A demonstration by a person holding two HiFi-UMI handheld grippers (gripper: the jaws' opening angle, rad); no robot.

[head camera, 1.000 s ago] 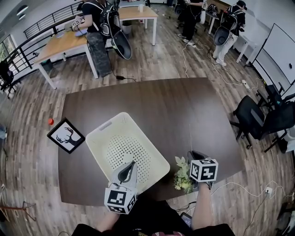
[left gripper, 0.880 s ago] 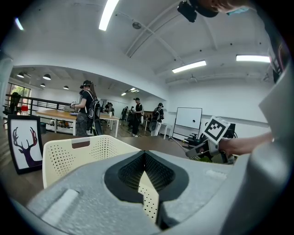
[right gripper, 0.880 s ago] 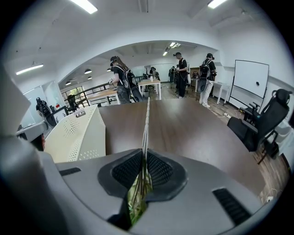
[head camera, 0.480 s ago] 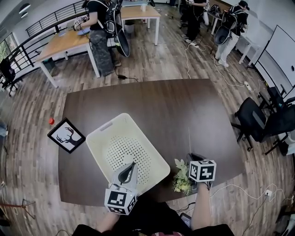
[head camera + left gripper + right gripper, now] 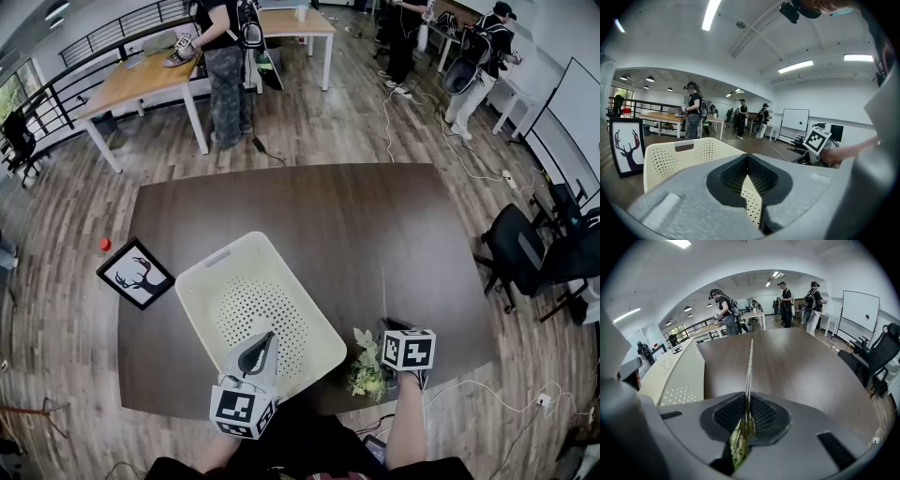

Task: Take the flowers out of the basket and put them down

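Observation:
The cream perforated basket [image 5: 230, 281] stands on the dark table [image 5: 375, 220], and nothing shows inside it. My left gripper [image 5: 269, 337] reaches over its near corner, shut; its pads [image 5: 736, 176] meet and only basket plastic shows beneath them. To the basket's right, my right gripper [image 5: 390, 326] is shut on the thin stems [image 5: 750, 359] of the flowers. The pale green and white blooms [image 5: 366, 371] hang by the table's front edge. The stems [image 5: 383, 291] point away across the tabletop, low over it.
A framed deer picture [image 5: 134, 275] lies at the table's left edge beside the basket. A red ball [image 5: 104, 245] is on the floor left of it. Black office chairs [image 5: 525, 253] stand to the right. Several people work at tables farther back.
My right gripper has sunk a little toward the table with the flowers. The left gripper and the basket have not moved. The people at the back have shifted.

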